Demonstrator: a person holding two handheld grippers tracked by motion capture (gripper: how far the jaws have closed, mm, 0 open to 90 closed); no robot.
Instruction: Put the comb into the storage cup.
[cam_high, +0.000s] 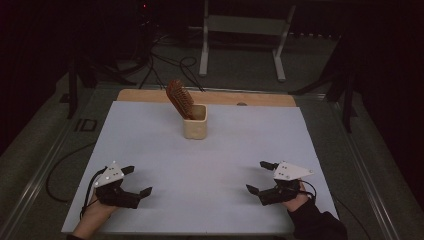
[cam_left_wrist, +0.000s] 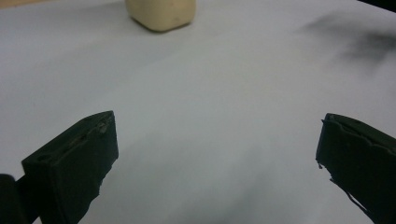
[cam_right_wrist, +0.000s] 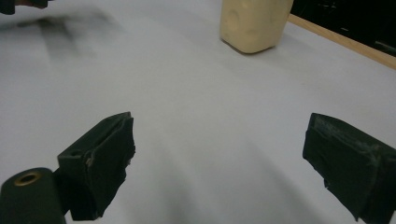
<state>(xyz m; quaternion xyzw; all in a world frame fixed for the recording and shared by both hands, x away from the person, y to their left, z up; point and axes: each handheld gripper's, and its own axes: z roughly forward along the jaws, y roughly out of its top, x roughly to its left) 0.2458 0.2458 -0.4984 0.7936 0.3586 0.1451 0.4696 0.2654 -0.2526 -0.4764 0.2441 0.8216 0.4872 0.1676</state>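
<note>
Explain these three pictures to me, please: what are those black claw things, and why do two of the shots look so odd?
No robot arm here: a person holds a two-jaw tool in each hand. The high view looks down on the table: the left gripper and the right gripper sit near the front edge, both open and empty. The other two pictures come from cameras riding on each gripper, looking along its black jaws. On the white sheet stands a cream cup with a brown hairbrush leaning in it. Its base also shows in both gripper views.
</note>
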